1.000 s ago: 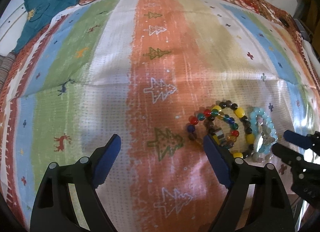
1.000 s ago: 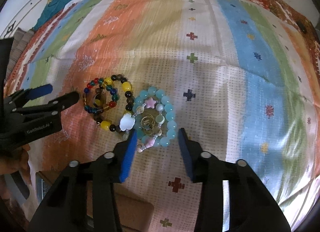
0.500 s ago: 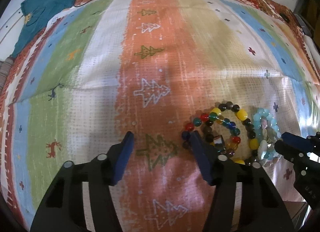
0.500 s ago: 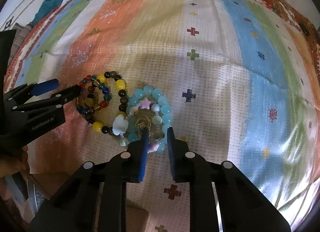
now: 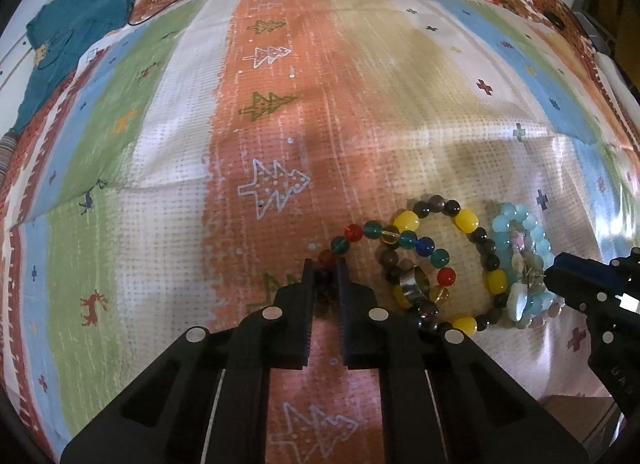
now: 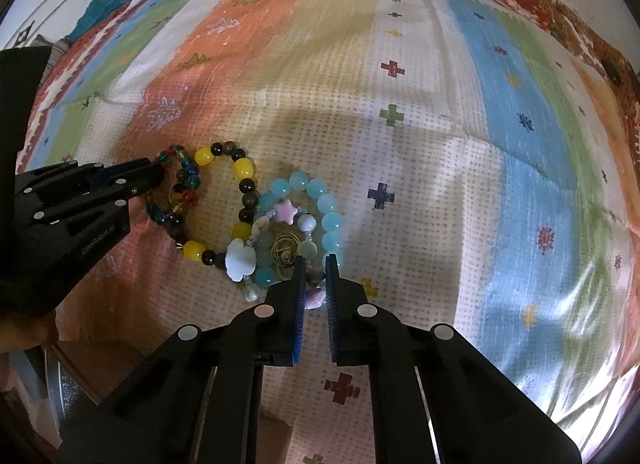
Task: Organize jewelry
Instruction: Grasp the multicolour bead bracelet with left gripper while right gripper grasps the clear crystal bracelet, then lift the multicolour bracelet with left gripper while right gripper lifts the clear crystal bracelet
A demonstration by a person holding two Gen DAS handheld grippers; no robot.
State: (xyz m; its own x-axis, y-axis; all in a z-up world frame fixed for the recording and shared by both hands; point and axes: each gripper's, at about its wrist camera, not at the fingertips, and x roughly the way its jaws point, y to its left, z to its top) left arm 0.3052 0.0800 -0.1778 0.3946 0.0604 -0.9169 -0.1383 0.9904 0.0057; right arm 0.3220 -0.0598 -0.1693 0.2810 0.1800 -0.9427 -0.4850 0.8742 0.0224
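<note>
Striped cloth [image 5: 360, 104] with tree and cross motifs covers the surface; a teal garment [image 5: 68, 36] lies at its far left corner. Two bead heaps lie side by side: the left gripper [image 5: 324, 266] has just closed on the multicoloured bracelet [image 5: 400, 240], the right gripper [image 6: 316, 264] on the aqua bracelet [image 6: 320, 200].

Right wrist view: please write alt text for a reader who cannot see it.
The right gripper is shut on the near beads of a pale blue bracelet lying on a striped patterned cloth. To its left, the left gripper is shut on a multicoloured bead bracelet.
</note>
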